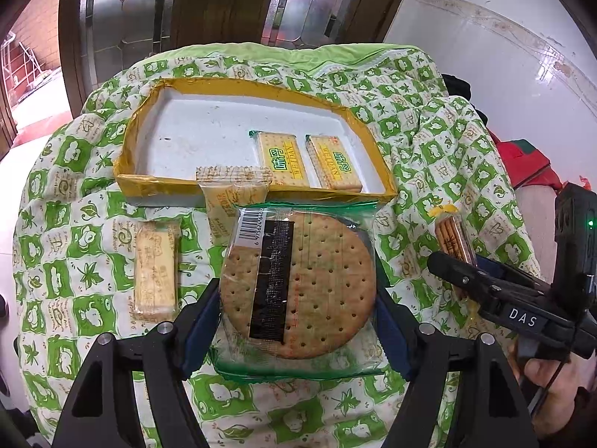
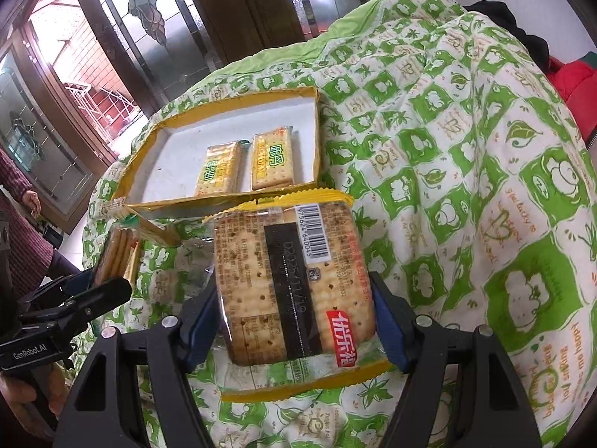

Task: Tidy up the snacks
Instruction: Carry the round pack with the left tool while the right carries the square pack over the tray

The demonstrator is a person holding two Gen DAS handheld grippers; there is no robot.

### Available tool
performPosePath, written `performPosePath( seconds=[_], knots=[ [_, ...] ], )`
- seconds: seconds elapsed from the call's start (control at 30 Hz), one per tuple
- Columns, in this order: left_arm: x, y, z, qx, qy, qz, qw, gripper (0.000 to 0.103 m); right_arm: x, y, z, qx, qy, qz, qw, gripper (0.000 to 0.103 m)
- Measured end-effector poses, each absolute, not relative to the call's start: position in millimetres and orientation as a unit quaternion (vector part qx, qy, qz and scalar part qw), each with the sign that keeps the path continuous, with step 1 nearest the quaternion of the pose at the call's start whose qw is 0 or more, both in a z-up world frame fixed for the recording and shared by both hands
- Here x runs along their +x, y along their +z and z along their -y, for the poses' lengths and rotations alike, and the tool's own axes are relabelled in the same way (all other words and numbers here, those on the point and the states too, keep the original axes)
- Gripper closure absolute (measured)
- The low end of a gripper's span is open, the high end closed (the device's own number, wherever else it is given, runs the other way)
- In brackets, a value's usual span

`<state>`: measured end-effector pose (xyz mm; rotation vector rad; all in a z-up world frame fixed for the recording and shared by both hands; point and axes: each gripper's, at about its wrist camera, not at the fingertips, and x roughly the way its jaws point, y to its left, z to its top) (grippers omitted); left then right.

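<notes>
Currently, two packs of rectangular crackers (image 1: 283, 158) already lie side by side at the right end of a shallow yellow-rimmed tray (image 1: 246, 86), which sits on a table covered by a green and white patterned cloth (image 1: 410, 86); most of the tray floor is bare.

Each hand holds a pack ready. The left gripper (image 1: 296, 310) is clenched on a clear pack with a large round cracker (image 1: 298, 283), its blue pads pressing both sides, just short of the tray's near rim. The right gripper (image 2: 296, 321) is clamped on a yellow-edged pack of square crackers (image 2: 294, 287), also near the tray's front edge.

Outside the tray, a pale wafer pack (image 1: 155, 270) lies on the cloth to the left, and another small pale pack (image 1: 233, 198) leans against the tray's front rim.

By the look of it, sorting is partly done: two packs are in, two are held, and at least two wait on the cloth.
</notes>
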<state>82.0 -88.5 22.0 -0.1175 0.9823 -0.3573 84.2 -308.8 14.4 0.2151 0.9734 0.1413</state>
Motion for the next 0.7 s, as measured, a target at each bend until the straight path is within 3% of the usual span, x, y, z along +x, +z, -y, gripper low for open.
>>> performPosePath(
  seconds=[0.7],
  knots=[
    [115,36,95,-0.051,-0.172,-0.461,0.869,0.024,104,38,307,0.096,0.086,-0.467,0.875,0.030]
  ],
)
